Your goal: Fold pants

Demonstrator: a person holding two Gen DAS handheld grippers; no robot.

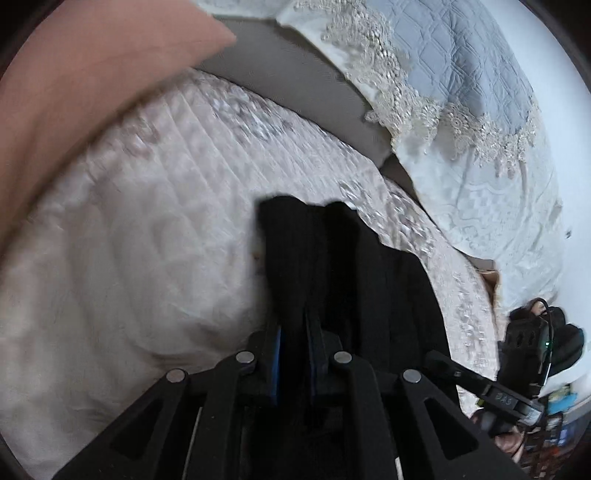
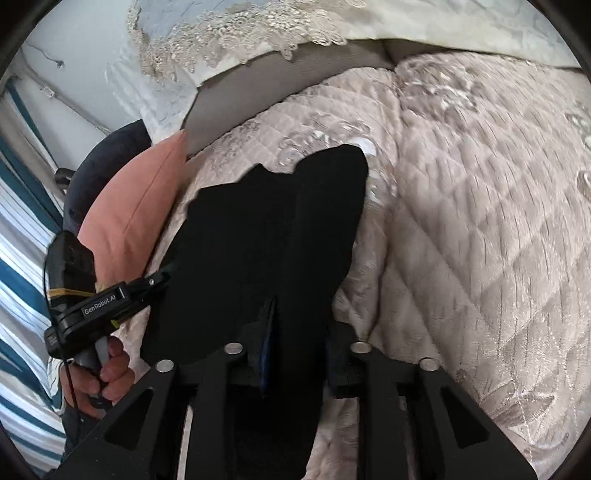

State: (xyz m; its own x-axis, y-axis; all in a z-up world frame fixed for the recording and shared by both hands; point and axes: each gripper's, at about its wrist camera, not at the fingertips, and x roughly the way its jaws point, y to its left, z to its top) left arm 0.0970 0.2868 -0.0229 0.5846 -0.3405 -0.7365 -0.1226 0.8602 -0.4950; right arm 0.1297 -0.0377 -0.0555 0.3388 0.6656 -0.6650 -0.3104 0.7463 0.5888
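The black pants (image 1: 332, 258) lie in a folded heap on the quilted beige bedcover (image 1: 147, 221). My left gripper (image 1: 293, 321) is shut on one edge of them, and dark cloth fills the narrow gap between its blue pads. In the right wrist view the pants (image 2: 258, 229) stretch away from my right gripper (image 2: 301, 321). Its jaws stand apart, with a thick band of the black cloth lying between the fingers. At the left of that view a hand (image 2: 107, 373) holds the left gripper, whose tips reach the pants' edge.
A pink pillow (image 1: 74, 92) (image 2: 136, 210) lies against the bedcover's left side. A lace-edged white and blue cover (image 1: 443, 74) (image 2: 240, 29) sits beyond a grey padded back (image 1: 288, 74). Striped blue-and-white cloth (image 2: 22, 258) fills the far left.
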